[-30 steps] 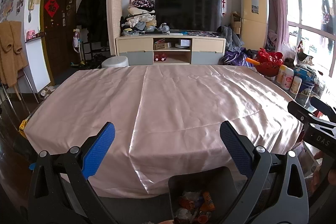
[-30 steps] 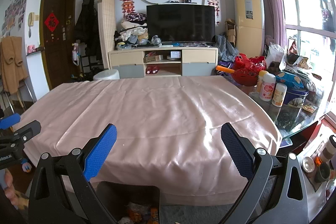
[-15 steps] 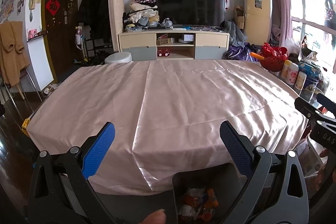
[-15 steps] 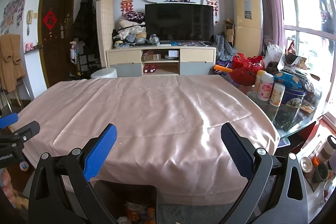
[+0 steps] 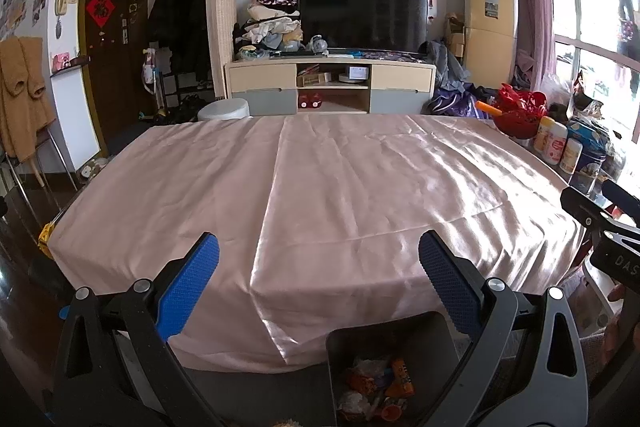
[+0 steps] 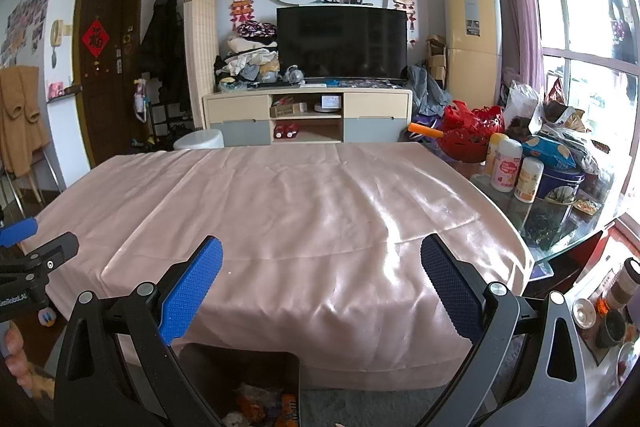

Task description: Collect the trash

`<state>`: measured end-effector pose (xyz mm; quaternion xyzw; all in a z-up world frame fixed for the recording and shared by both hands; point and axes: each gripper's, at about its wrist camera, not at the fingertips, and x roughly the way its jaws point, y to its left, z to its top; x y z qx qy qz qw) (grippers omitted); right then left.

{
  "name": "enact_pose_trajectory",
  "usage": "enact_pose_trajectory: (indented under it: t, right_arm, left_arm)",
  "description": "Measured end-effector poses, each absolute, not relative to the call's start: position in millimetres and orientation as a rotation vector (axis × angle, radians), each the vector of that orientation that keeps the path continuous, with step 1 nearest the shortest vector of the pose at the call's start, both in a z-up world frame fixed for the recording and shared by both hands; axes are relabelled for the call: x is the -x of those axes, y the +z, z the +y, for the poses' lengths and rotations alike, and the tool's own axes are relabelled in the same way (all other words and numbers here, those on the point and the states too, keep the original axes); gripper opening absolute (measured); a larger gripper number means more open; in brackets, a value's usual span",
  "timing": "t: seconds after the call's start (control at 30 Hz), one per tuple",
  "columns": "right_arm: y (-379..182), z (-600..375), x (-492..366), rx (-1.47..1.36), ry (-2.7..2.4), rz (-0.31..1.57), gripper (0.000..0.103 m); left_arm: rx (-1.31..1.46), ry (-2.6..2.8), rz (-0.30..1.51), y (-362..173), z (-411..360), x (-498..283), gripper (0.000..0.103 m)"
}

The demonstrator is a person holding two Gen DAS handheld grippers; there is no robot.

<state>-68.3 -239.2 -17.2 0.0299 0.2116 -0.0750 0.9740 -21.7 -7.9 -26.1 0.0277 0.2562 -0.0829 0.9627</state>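
A dark grey trash bin [image 5: 400, 335] stands on the floor at the table's near edge, with crumpled wrappers and orange packets [image 5: 380, 387] inside. It also shows in the right wrist view [image 6: 248, 363]. My left gripper [image 5: 318, 283] is open and empty, above and just behind the bin. My right gripper [image 6: 320, 283] is open and empty, held over the table's near edge. The table [image 5: 340, 179] carries a pink satin cloth with no trash on it. Each gripper shows at the edge of the other's view.
Bottles, a blue tin and a red basket [image 6: 520, 171] crowd the glass side table at the right. Cups [image 6: 616, 307] sit low at the far right. A TV cabinet [image 5: 328, 83] and a white stool [image 5: 224, 109] stand beyond the table.
Both grippers have drifted slightly, the left one tilting so the bin sits a little further right in its view. Both stay open and empty.
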Motion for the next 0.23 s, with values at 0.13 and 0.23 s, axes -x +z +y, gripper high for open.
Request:
enact_pose_trajectory:
  t: [0.13,0.23]
  right_arm:
    - [-17.1,-239.0,68.0,-0.06,-0.15,0.427,0.1]
    - [-17.3,-239.3,67.6,-0.06,-0.149,0.427,0.1]
  left_arm:
    - [-0.042,-0.182,0.531,-25.3,-7.1,19.9,0.095]
    - [-0.036,-0.19,0.537,-24.7,-6.2,19.3,0.095]
